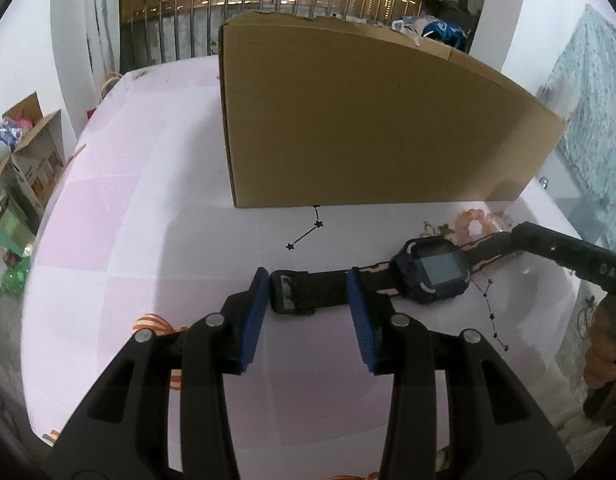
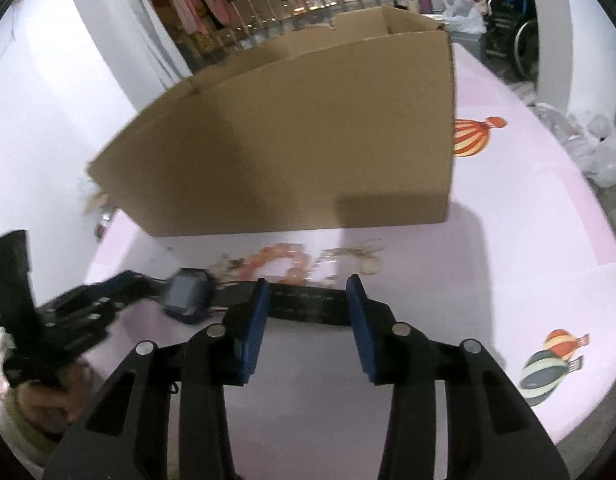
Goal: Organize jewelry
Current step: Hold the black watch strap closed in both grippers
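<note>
Two tools straddle one watch (image 1: 432,276), which lies flat on the pink tabletop (image 1: 128,240) just in front of a tall cardboard box (image 1: 368,120). The left tool (image 1: 308,304) stands released, its blue pads on either side of the buckle end of the strap with clear gaps showing, so nothing is grasped there. The right tool (image 2: 308,308) is likewise released over the other strap end (image 2: 308,300), pads apart from the band. Behind the watch, between it and the box, lie an orange bead bracelet (image 2: 284,262) and what looks like a thin gold chain (image 2: 360,252), though that view is blurred and I would not swear to the chain. The main risk is a lopsided pickup: if only one tool clenches on a strap end, the heavy watch body will swing and may slip free. A strap lying flat gives the pads little to bite on, so a closing tool could simply skate over it or push the watch sideways into the bracelet and tangle them. The box wall is high and near; lifting too low could knock the watch against the cardboard rather than clear its rim. Both tools closing together and pulling apart could also strain the band.
</note>
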`<move>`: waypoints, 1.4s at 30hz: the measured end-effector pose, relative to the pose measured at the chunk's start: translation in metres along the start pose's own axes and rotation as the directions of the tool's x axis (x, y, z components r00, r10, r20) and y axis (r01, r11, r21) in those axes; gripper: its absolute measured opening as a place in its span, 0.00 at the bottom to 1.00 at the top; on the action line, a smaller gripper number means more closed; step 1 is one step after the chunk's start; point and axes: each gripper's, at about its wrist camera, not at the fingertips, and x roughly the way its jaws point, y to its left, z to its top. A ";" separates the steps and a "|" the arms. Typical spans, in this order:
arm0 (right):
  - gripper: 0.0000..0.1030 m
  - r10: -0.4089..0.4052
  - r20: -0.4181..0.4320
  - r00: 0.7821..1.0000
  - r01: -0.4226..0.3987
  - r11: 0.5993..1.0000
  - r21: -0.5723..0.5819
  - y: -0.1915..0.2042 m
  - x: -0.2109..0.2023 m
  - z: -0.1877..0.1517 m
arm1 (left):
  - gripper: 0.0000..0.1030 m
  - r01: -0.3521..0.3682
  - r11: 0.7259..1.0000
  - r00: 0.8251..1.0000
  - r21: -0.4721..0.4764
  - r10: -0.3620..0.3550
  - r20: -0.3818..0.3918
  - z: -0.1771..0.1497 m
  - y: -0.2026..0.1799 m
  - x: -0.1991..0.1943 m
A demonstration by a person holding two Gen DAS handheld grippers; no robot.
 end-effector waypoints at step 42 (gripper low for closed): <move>0.41 0.143 -0.020 0.990 -0.140 0.985 0.096 0.007 0.000 0.006 | 0.36 0.008 1.000 1.000 0.002 -0.008 0.005 -0.001 -0.001 0.001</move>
